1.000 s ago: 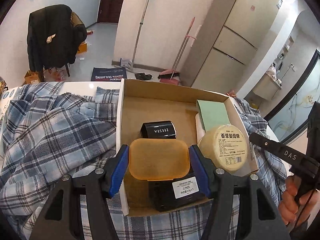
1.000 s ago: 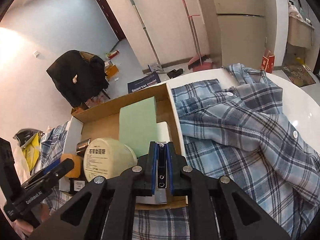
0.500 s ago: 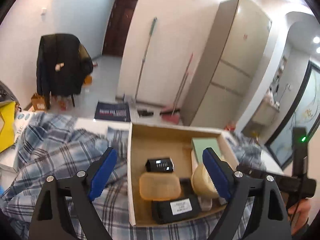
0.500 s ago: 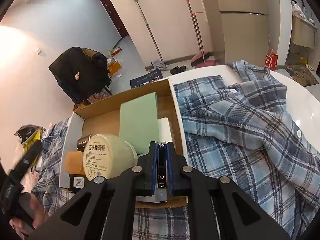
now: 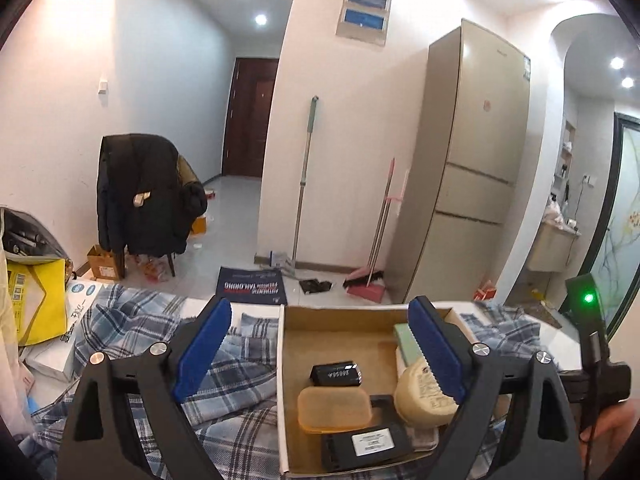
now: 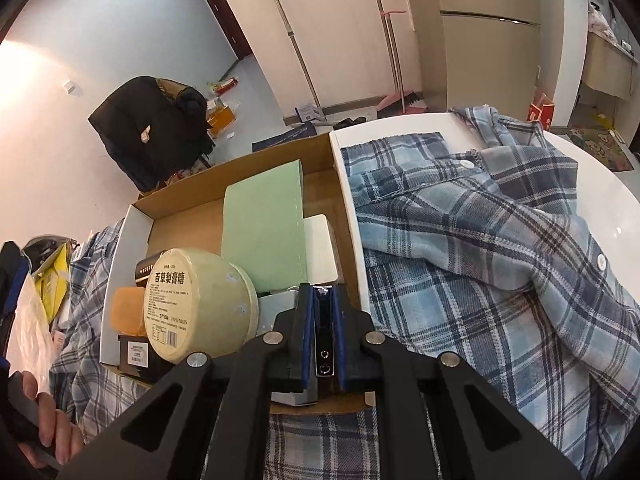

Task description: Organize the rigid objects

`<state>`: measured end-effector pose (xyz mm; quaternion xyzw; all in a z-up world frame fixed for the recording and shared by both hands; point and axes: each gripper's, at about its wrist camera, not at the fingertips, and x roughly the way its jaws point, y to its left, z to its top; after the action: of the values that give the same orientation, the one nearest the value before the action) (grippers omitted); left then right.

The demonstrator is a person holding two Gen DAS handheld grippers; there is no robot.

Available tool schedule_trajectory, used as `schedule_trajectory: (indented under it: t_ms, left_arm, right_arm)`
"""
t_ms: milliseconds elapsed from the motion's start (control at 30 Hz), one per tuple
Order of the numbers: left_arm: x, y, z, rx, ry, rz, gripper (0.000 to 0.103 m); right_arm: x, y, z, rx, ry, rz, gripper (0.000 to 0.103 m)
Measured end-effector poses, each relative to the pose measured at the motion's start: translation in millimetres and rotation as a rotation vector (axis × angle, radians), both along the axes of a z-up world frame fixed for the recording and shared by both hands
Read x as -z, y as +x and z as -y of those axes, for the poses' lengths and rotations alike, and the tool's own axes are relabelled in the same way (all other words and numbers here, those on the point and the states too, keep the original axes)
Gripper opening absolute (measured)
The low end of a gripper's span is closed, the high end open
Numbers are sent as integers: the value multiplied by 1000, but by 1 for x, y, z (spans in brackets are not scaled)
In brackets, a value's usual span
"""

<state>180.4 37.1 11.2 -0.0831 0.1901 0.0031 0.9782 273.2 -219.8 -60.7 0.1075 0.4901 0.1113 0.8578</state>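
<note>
Left gripper (image 5: 320, 348) hanging wide open and empty above the near end of the cardboard box (image 5: 336, 318), blue pads (image 5: 202, 348) spread far apart and level. Right gripper (image 6: 324, 344) sitting low at the box's near right corner, pads pressed together on a thin shiny object (image 6: 323, 354), too narrow to identify. Resting inside the box: an orange case (image 5: 334, 410) at the near left, a black box with a white label (image 5: 366, 446) just in front of it, a small black case (image 5: 335, 374) behind, a round pale tin (image 6: 196, 304) on its side to the right, and a green book (image 6: 264, 232) leaning over a white box (image 6: 318, 248). Lying under and around everything, a blue plaid shirt (image 6: 500, 248) draped over a white table (image 6: 592, 168). Standing beyond: a beige fridge (image 5: 472, 184), a mop (image 5: 304, 184), a pink broom (image 5: 376, 248), and a dark jacket on a chair (image 5: 140, 192).
</note>
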Motion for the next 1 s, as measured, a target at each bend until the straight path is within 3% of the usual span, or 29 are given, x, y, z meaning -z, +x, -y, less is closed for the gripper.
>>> schedule_trajectory:
  t_ms: [33, 100, 233, 300, 367, 400, 633, 700, 833, 933, 1000]
  left_arm:
    - [-2, -1, 0, -1, 10, 7, 92]
    - [-11, -6, 3, 9, 67, 21, 93]
    - [-45, -34, -1, -47, 140, 122, 93]
    - [-67, -55, -2, -48, 114, 193, 93]
    - [-89, -76, -3, -40, 83, 244, 103]
    - [-99, -89, -3, -32, 73, 277, 103]
    - [-139, -183, 14, -11, 177, 433, 103]
    - [-143, -204, 17, -19, 166, 448, 103]
    - [-146, -230, 32, -32, 180, 386, 103]
    - [-146, -255, 29, -7, 118, 404, 103]
    - [-146, -270, 27, 0, 86, 421, 103]
  right_arm:
    - [-2, -1, 0, 0, -1, 7, 11]
    - [-10, -4, 0, -2, -5, 18, 22]
    - [-43, -21, 4, 7, 27, 81, 24]
    - [-70, -37, 5, -11, 32, 149, 24]
    - [-97, -57, 6, -8, 7, 228, 24]
    - [-110, -69, 8, -5, -3, 267, 24]
    - [-178, -152, 23, -11, -20, 494, 24]
    - [-193, -177, 29, -11, 5, 542, 24]
    - [-212, -219, 37, -12, 17, 615, 25]
    - [-219, -247, 43, -7, 30, 653, 40]
    - [-218, -263, 44, -3, 25, 679, 42]
